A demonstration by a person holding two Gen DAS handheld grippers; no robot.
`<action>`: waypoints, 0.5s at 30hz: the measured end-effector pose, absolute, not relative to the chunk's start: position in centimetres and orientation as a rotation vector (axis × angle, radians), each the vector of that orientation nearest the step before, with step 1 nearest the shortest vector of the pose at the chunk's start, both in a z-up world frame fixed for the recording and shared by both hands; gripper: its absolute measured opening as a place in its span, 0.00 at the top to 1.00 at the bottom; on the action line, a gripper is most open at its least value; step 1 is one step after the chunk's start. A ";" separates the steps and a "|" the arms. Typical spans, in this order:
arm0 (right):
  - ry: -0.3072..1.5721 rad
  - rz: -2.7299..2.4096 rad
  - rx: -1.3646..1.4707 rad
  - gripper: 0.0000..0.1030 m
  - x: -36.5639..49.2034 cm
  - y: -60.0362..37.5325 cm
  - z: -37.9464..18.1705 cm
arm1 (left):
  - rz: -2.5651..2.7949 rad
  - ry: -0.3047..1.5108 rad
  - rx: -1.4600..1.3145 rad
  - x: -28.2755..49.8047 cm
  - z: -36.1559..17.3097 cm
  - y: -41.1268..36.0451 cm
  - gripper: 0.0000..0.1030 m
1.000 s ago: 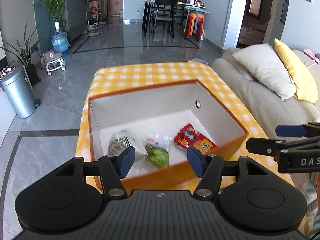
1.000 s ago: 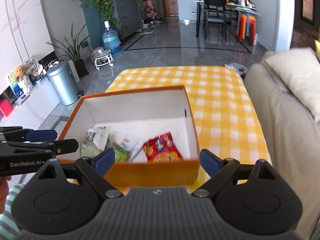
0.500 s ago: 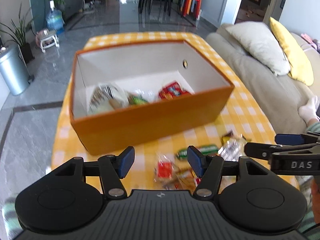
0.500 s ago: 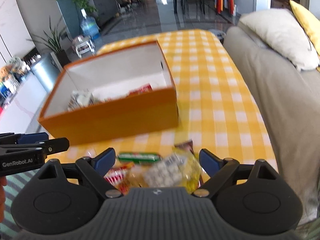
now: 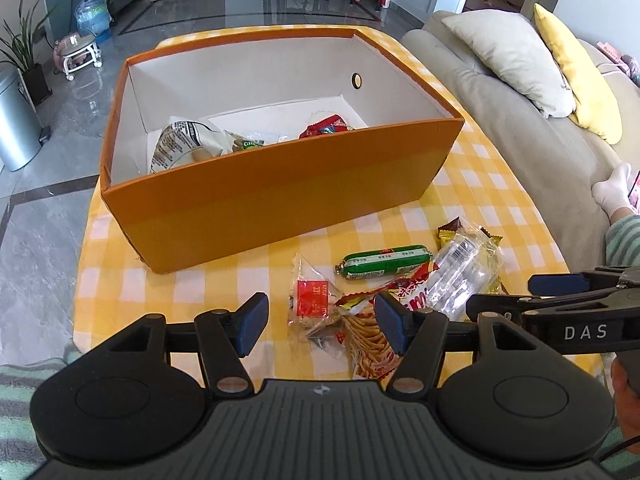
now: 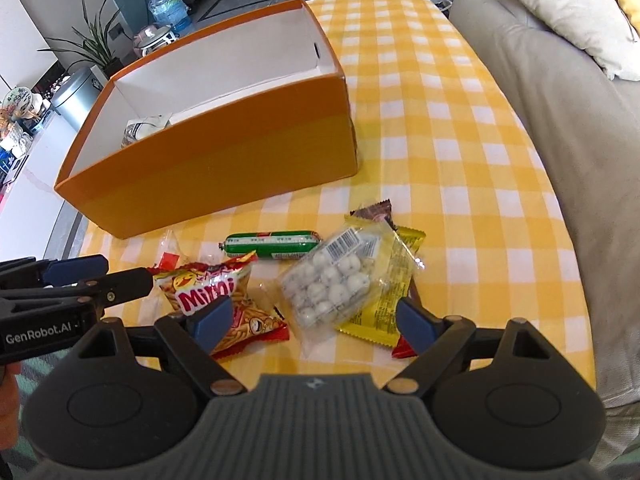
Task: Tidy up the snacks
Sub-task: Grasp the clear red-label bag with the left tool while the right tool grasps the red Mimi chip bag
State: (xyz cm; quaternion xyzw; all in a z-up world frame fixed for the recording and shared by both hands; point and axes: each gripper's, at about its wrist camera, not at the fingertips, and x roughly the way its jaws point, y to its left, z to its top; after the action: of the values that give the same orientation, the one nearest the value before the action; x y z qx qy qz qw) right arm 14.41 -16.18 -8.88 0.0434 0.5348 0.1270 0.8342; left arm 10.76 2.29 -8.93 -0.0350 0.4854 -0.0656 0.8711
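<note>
An orange box (image 5: pixel 280 196) sits on the yellow-checked table (image 6: pixel 448 128), a few snack packets inside. Nearer lie loose snacks: a green sausage (image 6: pixel 272 245), a red Mimi bag (image 6: pixel 224 300) and clear candy pack (image 6: pixel 332 284). The left gripper (image 5: pixel 320 322) and right gripper (image 6: pixel 312 320) hover above them, jaws wide and empty; the right's have just been narrowing slightly.

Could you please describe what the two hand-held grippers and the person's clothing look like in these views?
Both are matte black plastic with ribbed bodies, round side discs and blue finger pads. The left hand-held gripper reads "GenRobot.AI" on its side, seen from the right wrist view; the right hand-held gripper reads "DAS". A green-and-white striped sleeve and a white sock show.
</note>
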 end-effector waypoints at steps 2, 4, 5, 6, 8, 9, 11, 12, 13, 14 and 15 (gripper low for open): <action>1.139 0.275 0.108 0.21 14.5 -16.3 -9.2 | -0.142 1.025 -0.085 10.9 -9.2 2.3 0.30; 1.149 0.279 0.129 0.23 14.8 -16.4 -9.5 | -0.142 1.054 -0.102 11.4 -9.5 2.4 0.30; 1.151 0.283 0.135 0.23 14.9 -16.4 -9.6 | -0.144 1.066 -0.114 11.6 -9.7 2.4 0.30; 1.152 0.287 0.136 0.23 15.1 -16.3 -9.7 | -0.141 1.070 -0.127 11.7 -9.9 2.5 0.30; 1.152 0.299 0.142 0.23 15.2 -16.1 -9.7 | -0.130 1.066 -0.147 11.9 -10.1 2.8 0.30; 1.151 0.314 0.147 0.23 15.2 -16.0 -9.7 | -0.128 1.070 -0.147 12.1 -10.2 2.9 0.30; 1.153 0.349 0.146 0.24 15.2 -15.5 -9.7 | -0.127 1.083 -0.136 12.4 -10.6 3.0 0.30; 1.157 0.363 0.139 0.28 15.1 -15.2 -9.8 | -0.123 1.088 -0.128 12.6 -10.8 3.0 0.30; 1.163 0.374 0.132 0.29 15.1 -14.9 -9.9 | -0.116 1.094 -0.120 12.7 -10.9 3.1 0.30; 1.170 0.388 0.124 0.31 15.1 -14.5 -10.1 | -0.114 1.098 -0.116 12.8 -10.9 3.1 0.30; 1.177 0.403 0.115 0.32 15.0 -14.2 -10.2 | -0.118 1.100 -0.116 12.8 -10.9 3.3 0.30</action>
State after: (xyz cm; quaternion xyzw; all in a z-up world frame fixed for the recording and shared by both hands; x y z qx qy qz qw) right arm 15.02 -14.16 -10.22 0.0538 0.5510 0.1889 0.8111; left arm 12.77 3.25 -10.87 -0.0553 0.5222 -0.0562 0.8492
